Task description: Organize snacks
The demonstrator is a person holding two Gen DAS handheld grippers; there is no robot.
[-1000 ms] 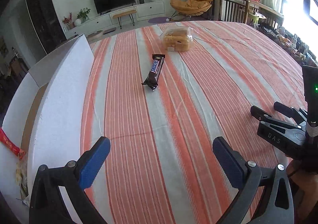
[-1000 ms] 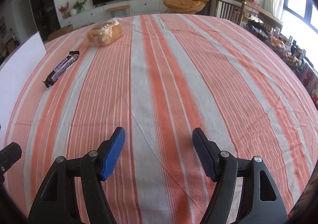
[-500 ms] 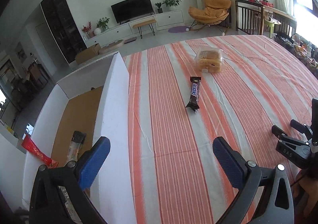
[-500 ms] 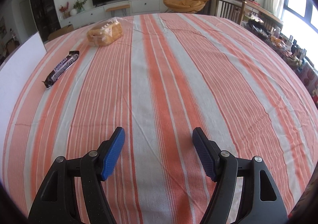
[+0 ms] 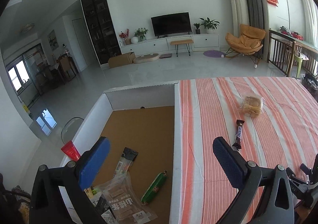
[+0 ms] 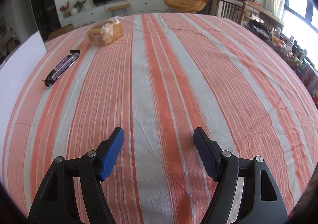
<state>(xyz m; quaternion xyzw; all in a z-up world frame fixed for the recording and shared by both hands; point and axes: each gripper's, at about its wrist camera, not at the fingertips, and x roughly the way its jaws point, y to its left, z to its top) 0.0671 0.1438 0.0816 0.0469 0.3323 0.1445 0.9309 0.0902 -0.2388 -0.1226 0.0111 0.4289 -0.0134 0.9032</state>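
Bright living room with a TV and an orange chair lies beyond a table under a striped cloth of orange and grey. At the cloth's left edge stands a white box with a brown floor, seen from above by the left wrist camera. Inside it, at the near end, lie a clear packet of biscuits, a green stick snack, a dark-tipped strip packet and a red packet at the left wall. On the cloth, a Snickers bar lies just right of the box, with a bagged loaf a little farther away. Left gripper hangs over the box wall, jaws wide apart and empty. Right gripper hovers over bare cloth, jaws apart and just opened a touch wider, nothing between them.
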